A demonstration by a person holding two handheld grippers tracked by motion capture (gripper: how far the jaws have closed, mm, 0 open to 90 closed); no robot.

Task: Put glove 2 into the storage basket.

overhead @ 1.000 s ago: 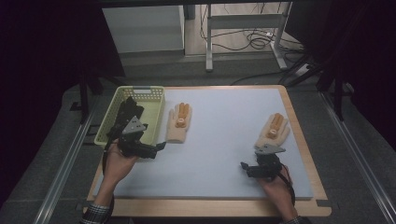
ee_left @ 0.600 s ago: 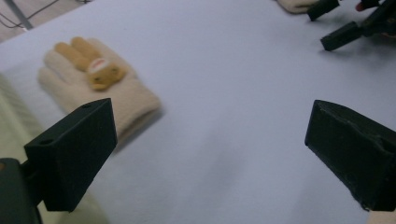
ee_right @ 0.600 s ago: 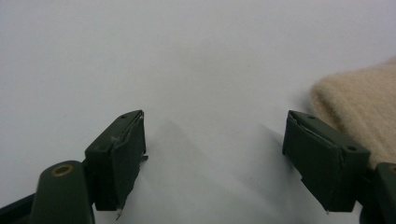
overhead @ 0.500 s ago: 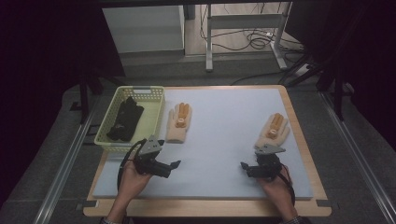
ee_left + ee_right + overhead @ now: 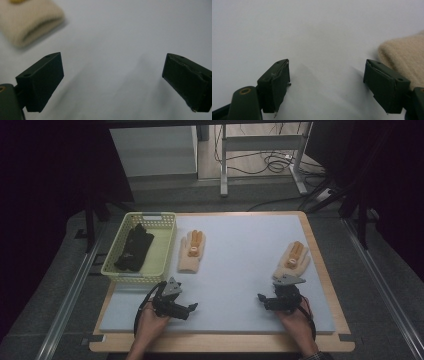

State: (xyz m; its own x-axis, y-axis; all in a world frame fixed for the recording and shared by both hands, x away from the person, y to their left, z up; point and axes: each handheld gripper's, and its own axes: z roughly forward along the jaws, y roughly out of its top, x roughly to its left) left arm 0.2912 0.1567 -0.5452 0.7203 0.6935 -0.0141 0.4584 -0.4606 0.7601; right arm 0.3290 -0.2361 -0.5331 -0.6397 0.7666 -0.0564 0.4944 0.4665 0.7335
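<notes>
Resting on mat (image 5: 235, 270), left gripper (image 5: 192, 308), right gripper (image 5: 261, 297), jaws apart, gloves (image 5: 191, 251) nearby

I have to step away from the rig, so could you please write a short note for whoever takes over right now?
Left claw: open, holding nothing, low over the mat near the front edge.
Right claw: open, holding nothing, just in front of the right beige glove.
Done: dark gloves lie in the green basket.
Left: two beige gloves lie on the blue mat; the left beige glove lies beside the basket. They probably go in next.
</notes>
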